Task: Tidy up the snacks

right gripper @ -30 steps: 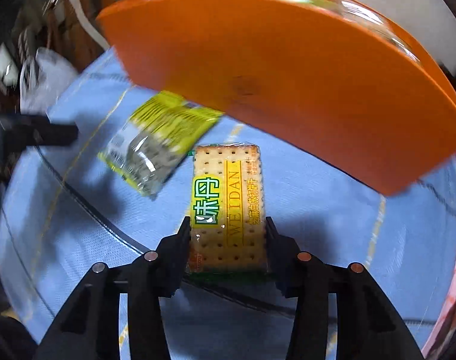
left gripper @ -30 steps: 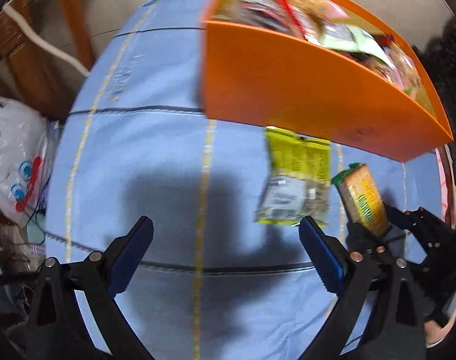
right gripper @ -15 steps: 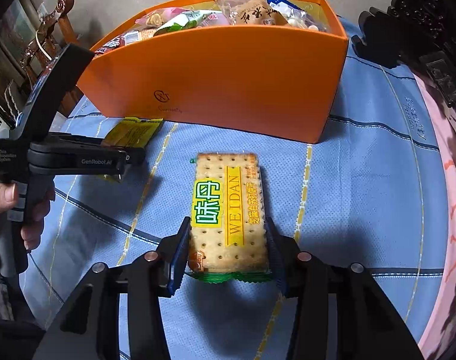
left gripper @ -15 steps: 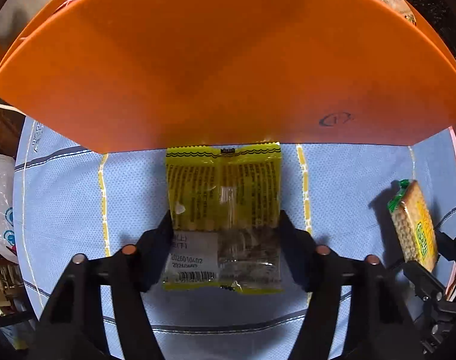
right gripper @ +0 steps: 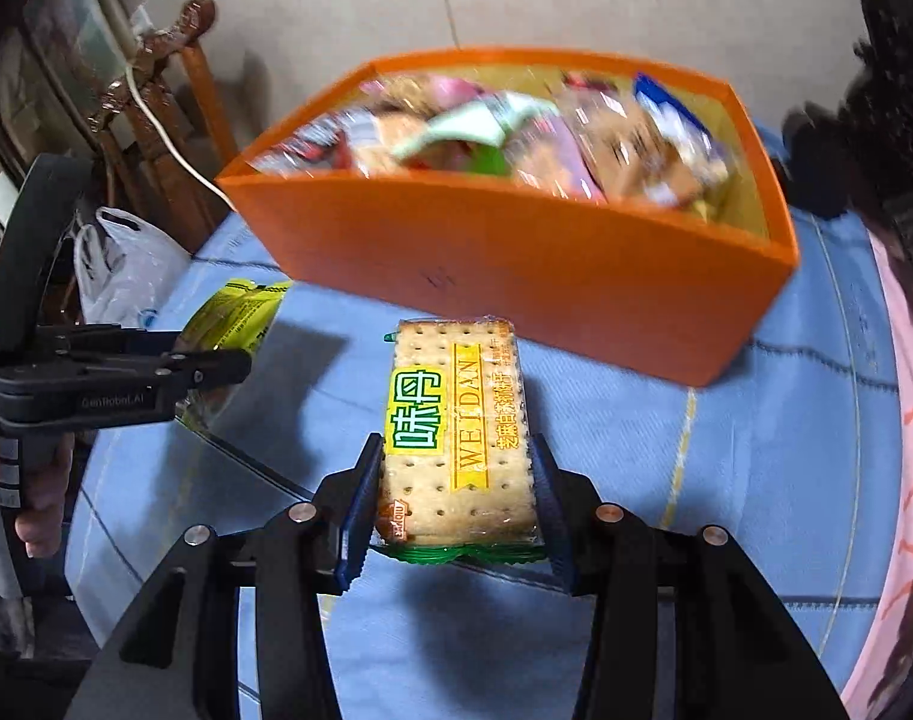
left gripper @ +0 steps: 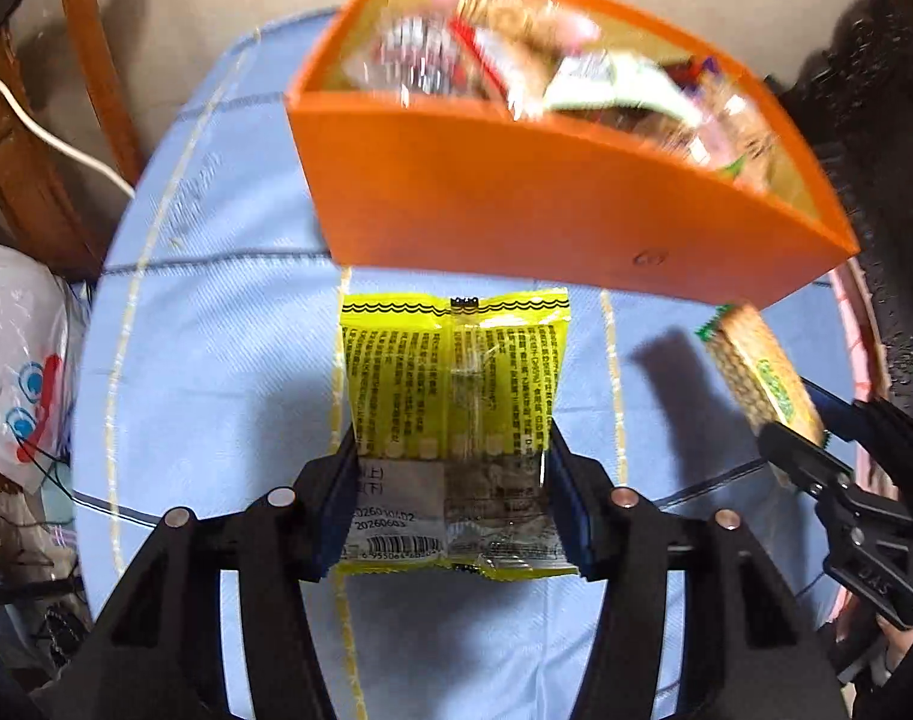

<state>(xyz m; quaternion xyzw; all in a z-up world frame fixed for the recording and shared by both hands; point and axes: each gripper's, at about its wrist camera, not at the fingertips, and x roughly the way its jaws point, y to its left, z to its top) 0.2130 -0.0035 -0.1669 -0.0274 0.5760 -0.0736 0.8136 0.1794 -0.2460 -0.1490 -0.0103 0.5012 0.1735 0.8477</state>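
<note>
Left gripper [left gripper: 453, 510] jaws closing on the yellow snack packet [left gripper: 456, 396], pads pressing both its side edges, packet just in front of the orange box [left gripper: 546, 204] over the blue tablecloth [left gripper: 216, 360]. Right gripper [right gripper: 453, 516] clenched on the cracker pack [right gripper: 456, 438], held near the box's front wall. Box holds mixed snacks, blurred, probably wrapped biscuits.

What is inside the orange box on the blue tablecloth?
The orange cardboard box is heaped with wrapped snack packets, blurred: pink, green, white and blue wrappers show. Anything beneath the top layer, and the box floor, is covered.
</note>
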